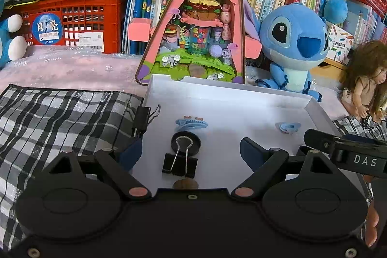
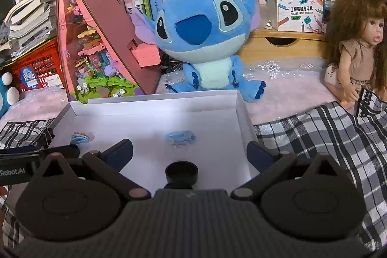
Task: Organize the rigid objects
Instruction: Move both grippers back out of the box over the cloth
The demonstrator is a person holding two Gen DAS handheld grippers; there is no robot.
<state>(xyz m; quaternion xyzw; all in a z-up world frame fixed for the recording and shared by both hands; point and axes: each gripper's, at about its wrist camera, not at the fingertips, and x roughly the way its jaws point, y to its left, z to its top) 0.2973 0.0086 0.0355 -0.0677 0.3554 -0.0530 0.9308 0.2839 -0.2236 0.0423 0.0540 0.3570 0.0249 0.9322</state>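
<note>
A shallow white box lies on the bed. Inside it are a black binder clip, a black round cap, a blue hair clip with brown bumps, a small blue clip and a brown disc. My left gripper hangs open over the binder clip, and its pads do not touch it. In the right wrist view my right gripper stands open above the box, over the black cap. The small blue clip lies just beyond it.
A second binder clip sits at the box's left wall on the checked cloth. Behind the box stand a pink triangular toy house, a blue plush and a doll. Books and a red crate line the back.
</note>
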